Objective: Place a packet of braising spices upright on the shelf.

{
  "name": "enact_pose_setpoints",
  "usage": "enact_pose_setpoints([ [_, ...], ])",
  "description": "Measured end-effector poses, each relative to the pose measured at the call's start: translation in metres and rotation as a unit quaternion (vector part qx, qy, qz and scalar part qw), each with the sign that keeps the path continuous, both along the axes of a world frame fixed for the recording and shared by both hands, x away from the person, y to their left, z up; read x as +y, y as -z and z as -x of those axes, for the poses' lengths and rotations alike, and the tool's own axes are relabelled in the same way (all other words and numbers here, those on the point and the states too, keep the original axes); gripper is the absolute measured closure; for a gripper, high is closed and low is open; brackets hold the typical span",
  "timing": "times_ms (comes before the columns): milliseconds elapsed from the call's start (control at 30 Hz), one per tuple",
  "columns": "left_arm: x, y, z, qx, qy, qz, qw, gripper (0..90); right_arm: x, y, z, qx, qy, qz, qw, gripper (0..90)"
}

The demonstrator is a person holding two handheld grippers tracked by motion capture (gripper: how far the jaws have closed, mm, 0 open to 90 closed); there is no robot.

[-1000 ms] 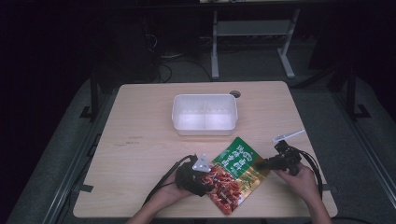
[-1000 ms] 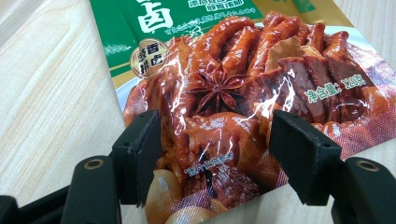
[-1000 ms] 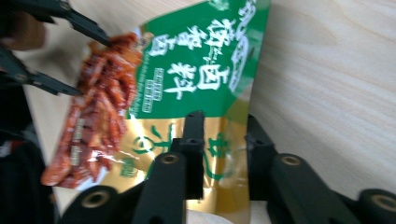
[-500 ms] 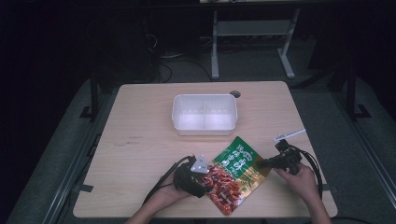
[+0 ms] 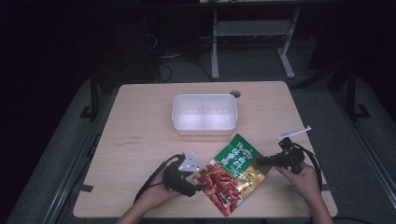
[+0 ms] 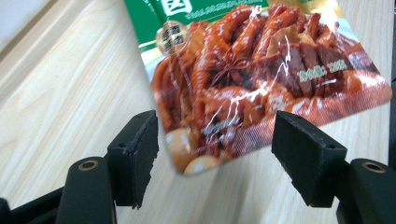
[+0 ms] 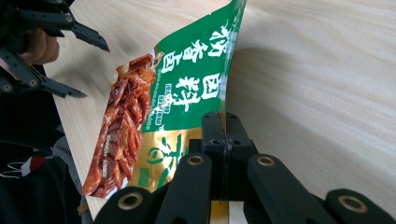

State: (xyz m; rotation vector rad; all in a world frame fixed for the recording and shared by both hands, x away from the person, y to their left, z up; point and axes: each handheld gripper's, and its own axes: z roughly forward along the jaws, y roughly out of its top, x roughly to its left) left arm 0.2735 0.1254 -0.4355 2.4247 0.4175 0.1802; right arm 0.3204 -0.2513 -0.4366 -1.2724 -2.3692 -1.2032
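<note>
Black jaws of the left hand-held gripper (image 5: 198,184) are seen spread wide near the desk's (image 5: 140,140) front edge, released, with the lower red corner of the snack pouch (image 5: 233,172) lying between them but untouched in the left gripper view. The pouch is held raised and tilted near the front edge, right of centre, apparently so that this corner can be offered for a second grip. A white divided container (image 5: 204,113) stands at mid-desk, well apart. The right hand-held gripper (image 5: 259,161) is clenched on the pouch's gold-green edge, bearing its weight.
</note>
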Motion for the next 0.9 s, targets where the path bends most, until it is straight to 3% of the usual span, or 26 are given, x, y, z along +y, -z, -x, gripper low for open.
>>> enact_pose_setpoints([
  [233,0.027,-0.005,0.002,-0.006,-0.021,0.013,0.9997,31.0,0.009,-0.017,0.0,-0.016,-0.007,0.001,0.9998,89.5],
  [567,0.066,-0.002,0.004,0.004,-0.055,0.016,0.9984,30.0,0.018,-0.043,0.004,-0.036,-0.022,-0.003,0.9991,89.6],
  [900,0.086,0.003,0.004,0.003,-0.081,0.039,0.9959,27.3,0.035,-0.074,0.007,-0.059,-0.04,0.009,0.9974,89.6],
])
